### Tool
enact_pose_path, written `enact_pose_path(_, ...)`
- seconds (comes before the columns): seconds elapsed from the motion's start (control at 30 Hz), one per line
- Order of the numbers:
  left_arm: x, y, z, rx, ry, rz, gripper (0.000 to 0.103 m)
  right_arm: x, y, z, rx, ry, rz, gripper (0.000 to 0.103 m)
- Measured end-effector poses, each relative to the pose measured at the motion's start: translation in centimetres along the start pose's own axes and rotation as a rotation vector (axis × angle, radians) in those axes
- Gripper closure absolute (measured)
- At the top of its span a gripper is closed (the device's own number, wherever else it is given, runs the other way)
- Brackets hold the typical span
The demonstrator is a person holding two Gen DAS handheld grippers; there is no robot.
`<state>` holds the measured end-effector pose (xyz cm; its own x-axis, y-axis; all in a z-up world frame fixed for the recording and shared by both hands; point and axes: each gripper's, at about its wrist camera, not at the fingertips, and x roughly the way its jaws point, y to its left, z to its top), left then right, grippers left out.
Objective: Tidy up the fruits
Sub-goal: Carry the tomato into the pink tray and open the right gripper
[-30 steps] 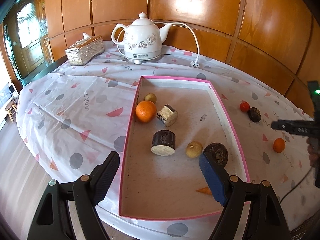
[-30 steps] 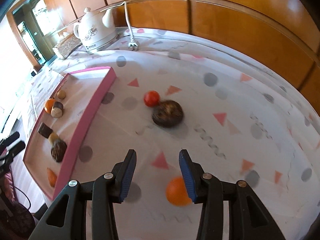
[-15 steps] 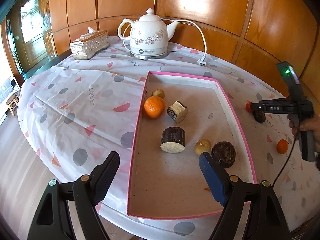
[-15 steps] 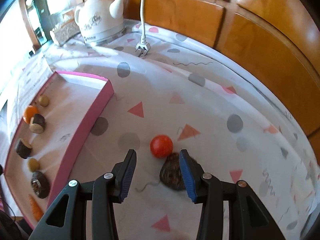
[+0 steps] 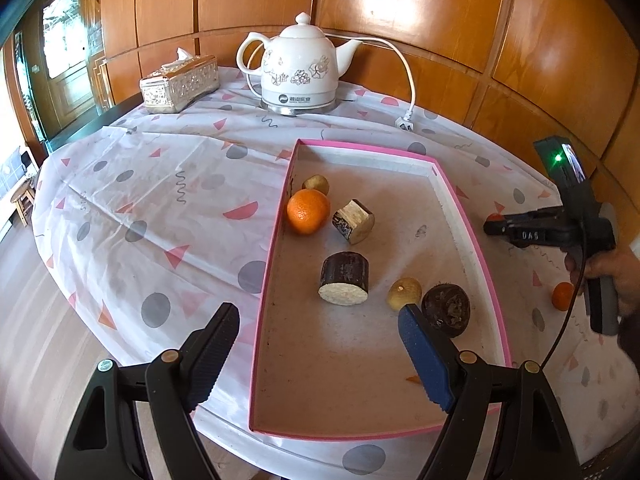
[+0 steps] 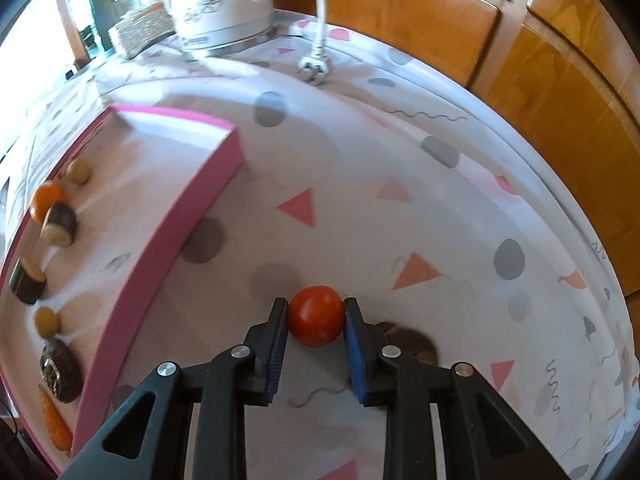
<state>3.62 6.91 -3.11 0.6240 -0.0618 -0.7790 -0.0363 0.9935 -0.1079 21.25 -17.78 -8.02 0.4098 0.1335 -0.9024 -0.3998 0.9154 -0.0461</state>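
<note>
The right tongs (image 6: 316,320) are clamped on a small red tomato (image 6: 316,315), one pad pressing each side, with the fruit sitting near the pad tips and low against the tabletop (image 6: 400,168). The log-free reading of the picture is plain enough: the pads touch the skin on both flanks, so the grasp is made. The left tongs (image 5: 320,352) hang wide apart with nothing between them, over the near end of the pink tray (image 5: 272,264).

The step in hand looks like lifting the tomato and carrying it to that tray. To do it well, I would keep the squeeze only as firm as it is now, since a tomato is smooth, round and soft and could either squirt forward out of the tips or bruise. A straight lift before any sideways travel seems wise: a dark brown fruit (image 6: 416,344) lies just behind the right pad and could be knocked and set rolling.

Next comes the tray wall, which stands up from the cloth, so the tomato needs to clear the rim rather than be dragged across. Inside, a carrot (image 6: 54,424), a dark round fruit (image 6: 60,370), a small yellowish fruit (image 6: 47,322), two cut dark stubs and an orange (image 6: 46,200) lie along the far side; the bare floor nearer the rim looks the safest spot to set down gently.

Farther off stand a white kettle (image 5: 300,72) and a tissue box (image 5: 180,84), well clear of the path.
</note>
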Motion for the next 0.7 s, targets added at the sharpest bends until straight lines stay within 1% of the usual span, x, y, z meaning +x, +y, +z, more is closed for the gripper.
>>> enact_pose_path(0.13, -0.7, 0.0, -0.1, -0.005, -0.015, -0.004, 0.021, -0.6, 1.7, -1.0, 0.002, -0.006, 0.028, 0.076)
enact_pose_path(0.27, -1.3, -0.1, -0.2, -0.006, -0.031, -0.012, 0.021, -1.2, 3.4, -2.2, -0.018, -0.004, 0.032, 0.076)
enact_pose_path(0.43, -2.0, -0.4, -0.4, 0.0, -0.046, -0.024, 0.021, -2.1, 4.5, -4.0, -0.012, -0.006, 0.04, 0.076)
enact_pose_path(0.7, -2.8, -0.6, -0.6, 0.002, -0.062, -0.032, 0.021, -3.4, 4.8, -6.5, 0.073, -0.021, 0.086, 0.076)
